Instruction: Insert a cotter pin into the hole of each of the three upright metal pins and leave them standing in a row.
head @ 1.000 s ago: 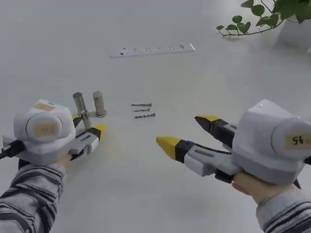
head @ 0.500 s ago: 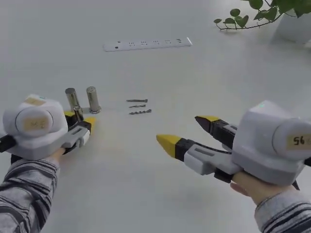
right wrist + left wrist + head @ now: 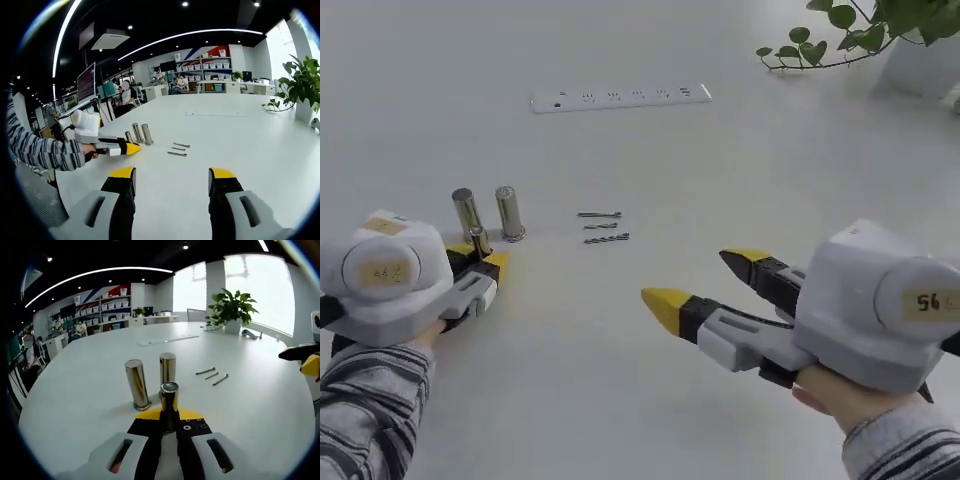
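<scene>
Two steel pins (image 3: 466, 212) (image 3: 508, 212) stand upright side by side on the white table (image 3: 650, 160). A third steel pin (image 3: 480, 242) stands upright just in front of them, with my left gripper (image 3: 485, 262) shut on its lower part. In the left gripper view that held pin (image 3: 169, 399) rises between the yellow-tipped jaws of the left gripper (image 3: 169, 415), and the other two pins (image 3: 136, 384) (image 3: 167, 371) are behind it. Three cotter pins (image 3: 602, 226) lie flat in a short stack to the right of the pins. My right gripper (image 3: 705, 280) hovers open and holds nothing, nearer than the cotter pins (image 3: 178, 148).
A white power strip (image 3: 620, 97) lies across the table far behind the pins. A potted plant (image 3: 850, 30) stands at the back right corner. Bare tabletop lies between the grippers and in front of the cotter pins.
The head view has shifted slightly. My left gripper keeps its hold on the third pin in front of the other two. My right gripper stays open, almost unmoved.
</scene>
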Demonstrator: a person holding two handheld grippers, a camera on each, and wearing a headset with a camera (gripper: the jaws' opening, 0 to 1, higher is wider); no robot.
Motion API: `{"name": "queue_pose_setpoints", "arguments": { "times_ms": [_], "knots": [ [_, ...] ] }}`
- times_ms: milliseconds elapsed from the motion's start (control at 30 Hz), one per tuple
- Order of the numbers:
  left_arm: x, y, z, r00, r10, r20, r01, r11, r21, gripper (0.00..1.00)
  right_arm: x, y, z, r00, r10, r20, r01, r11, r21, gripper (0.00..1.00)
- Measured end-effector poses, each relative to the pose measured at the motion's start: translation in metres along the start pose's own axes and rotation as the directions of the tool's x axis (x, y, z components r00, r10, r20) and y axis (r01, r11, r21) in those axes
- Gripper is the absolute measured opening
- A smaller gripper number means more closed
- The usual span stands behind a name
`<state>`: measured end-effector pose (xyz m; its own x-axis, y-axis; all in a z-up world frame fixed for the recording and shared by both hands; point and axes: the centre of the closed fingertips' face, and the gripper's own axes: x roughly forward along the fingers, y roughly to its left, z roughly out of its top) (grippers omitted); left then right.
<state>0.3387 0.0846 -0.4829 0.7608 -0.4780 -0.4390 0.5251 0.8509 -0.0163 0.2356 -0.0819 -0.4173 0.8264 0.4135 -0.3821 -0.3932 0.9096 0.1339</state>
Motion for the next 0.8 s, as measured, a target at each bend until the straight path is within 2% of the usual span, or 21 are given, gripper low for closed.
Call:
{"name": "queue_pose_setpoints", "arguments": {
  "times_ms": [167,367,533,667,700,800],
  "knots": [
    [-0.001,-0.008,-0.001,0.9996,-0.026,-0.005,0.026,1.000,0.012,0.05,0.000,0.000,-0.002,1.0000,0.000,-0.008,0.000,1.000,0.000,0.55],
    [-0.002,-0.025,-0.002,0.9974,-0.072,-0.007,0.072,0.997,0.026,0.05,0.000,0.000,-0.002,1.0000,0.000,-0.008,0.000,1.000,-0.005,0.55],
    [-0.004,-0.048,-0.001,0.9906,-0.136,-0.009,0.136,0.989,0.048,0.05,0.000,-0.003,0.000,1.0000,-0.009,0.000,0.009,1.000,0.000,0.55],
    [-0.005,-0.063,-0.002,0.9869,-0.160,-0.017,0.161,0.985,0.056,0.05,-0.001,-0.004,0.001,0.9999,-0.012,0.001,0.012,1.000,0.004,0.54],
    [-0.005,-0.068,-0.002,0.9841,-0.177,-0.018,0.178,0.981,0.083,0.05,-0.001,-0.004,0.001,0.9999,-0.012,0.002,0.012,1.000,0.004,0.54],
    [-0.007,-0.081,-0.006,0.9787,-0.204,-0.026,0.205,0.974,0.099,0.05,-0.001,-0.004,0.002,0.9999,-0.013,0.005,0.013,1.000,0.003,0.54]
  ]
}}
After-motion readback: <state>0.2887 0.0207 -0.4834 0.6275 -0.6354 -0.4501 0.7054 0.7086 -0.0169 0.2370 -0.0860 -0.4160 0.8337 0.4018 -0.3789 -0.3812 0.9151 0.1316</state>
